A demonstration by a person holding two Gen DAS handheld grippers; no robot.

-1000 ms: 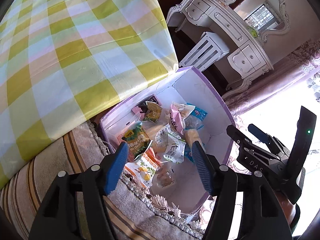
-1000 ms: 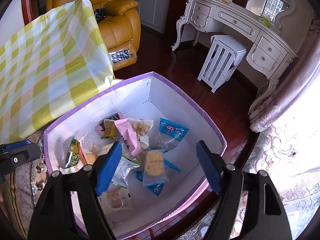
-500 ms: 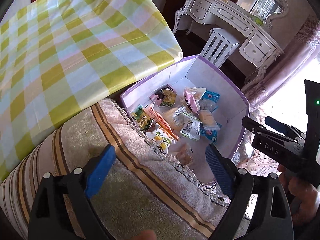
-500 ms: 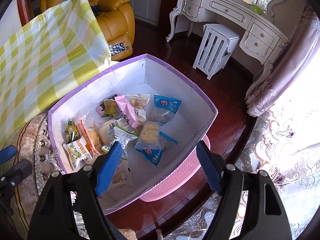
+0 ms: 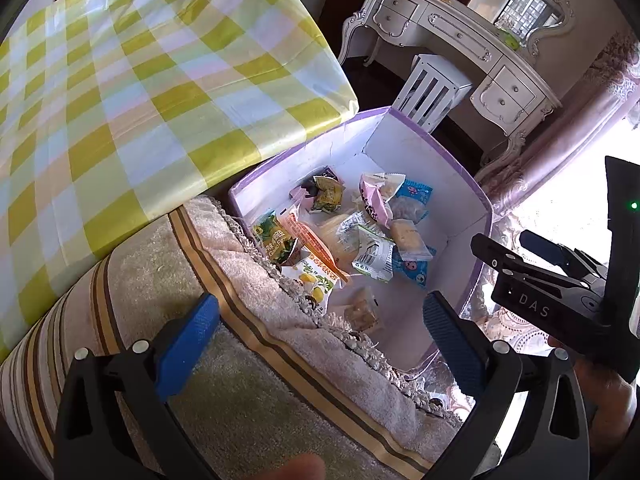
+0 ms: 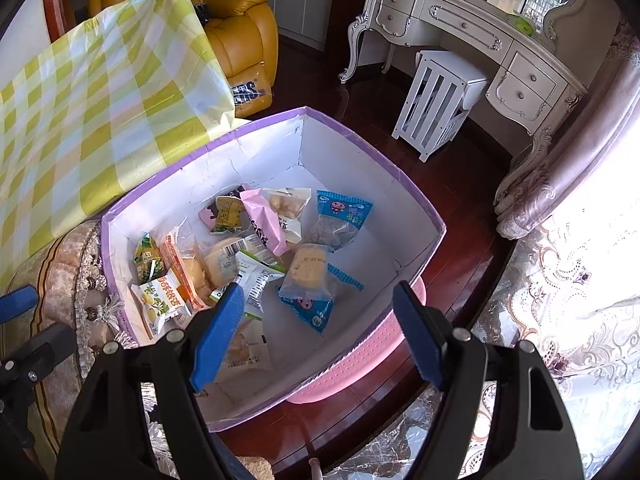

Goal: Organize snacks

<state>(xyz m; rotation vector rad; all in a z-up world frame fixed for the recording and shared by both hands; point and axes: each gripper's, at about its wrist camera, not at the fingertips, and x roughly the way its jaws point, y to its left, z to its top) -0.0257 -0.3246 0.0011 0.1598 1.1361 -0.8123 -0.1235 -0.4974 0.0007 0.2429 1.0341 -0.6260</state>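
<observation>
While both tools (image 5: 320, 344) (image 6: 316, 332) gape empty: snack box (image 6: 360, 168) beside checked cloth (image 6: 100, 100), dark wood floor (image 6: 352, 100).

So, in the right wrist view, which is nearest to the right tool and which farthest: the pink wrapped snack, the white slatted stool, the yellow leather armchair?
From the right tool:
1. Pink wrapped snack, inside the box, ahead.
2. White slatted stool, on the floor, ahead and right.
3. Yellow leather armchair, far back, left.
</observation>
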